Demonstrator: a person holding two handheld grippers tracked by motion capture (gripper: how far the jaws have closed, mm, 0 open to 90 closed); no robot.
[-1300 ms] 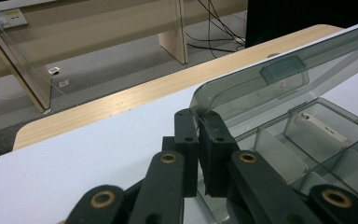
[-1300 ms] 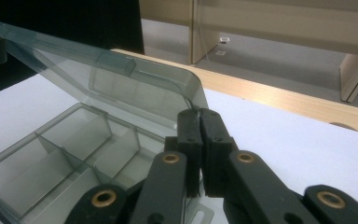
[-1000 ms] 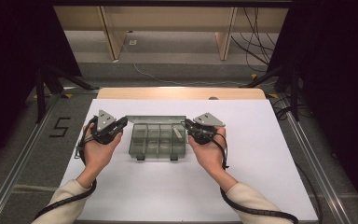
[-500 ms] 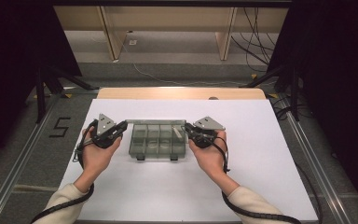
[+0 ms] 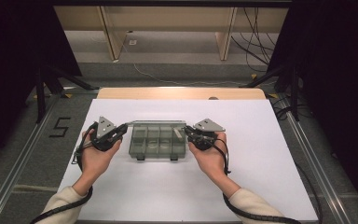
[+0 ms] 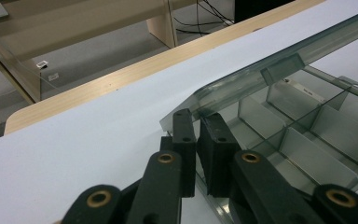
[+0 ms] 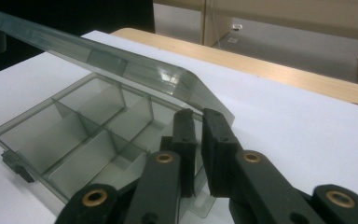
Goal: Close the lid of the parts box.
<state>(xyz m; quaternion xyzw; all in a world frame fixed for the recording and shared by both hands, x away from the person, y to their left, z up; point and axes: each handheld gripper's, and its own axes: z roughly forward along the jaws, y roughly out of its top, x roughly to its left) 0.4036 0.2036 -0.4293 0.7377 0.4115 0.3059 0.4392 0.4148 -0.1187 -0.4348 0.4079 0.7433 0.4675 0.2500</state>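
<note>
One organizer box (image 5: 158,142) mid-table (image 5: 261,186), lid (image 7: 121,60) half raised. I judge it light, rigid, slick, brittle plastic; thin walls best hold. Left gripper (image 6: 199,122) nearly closed, pinching left wall. Right gripper (image 7: 199,116) narrow at right wall, jaws just easing apart.

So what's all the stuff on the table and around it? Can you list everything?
Compartment box: one, clear smoky grey, middle of the table, lid tilted open at the back.
Table: one, white top with a wooden far edge.
Wooden bench legs: two, pale wood, on the floor beyond the table.
Cables: several, black, on the floor at the far right.
Number five mark: one, black, on the floor left of the table.
Left gripper: one, black, at the box's left end.
Right gripper: one, black, at the box's right end.
Hands: two, holding the grippers.
</note>
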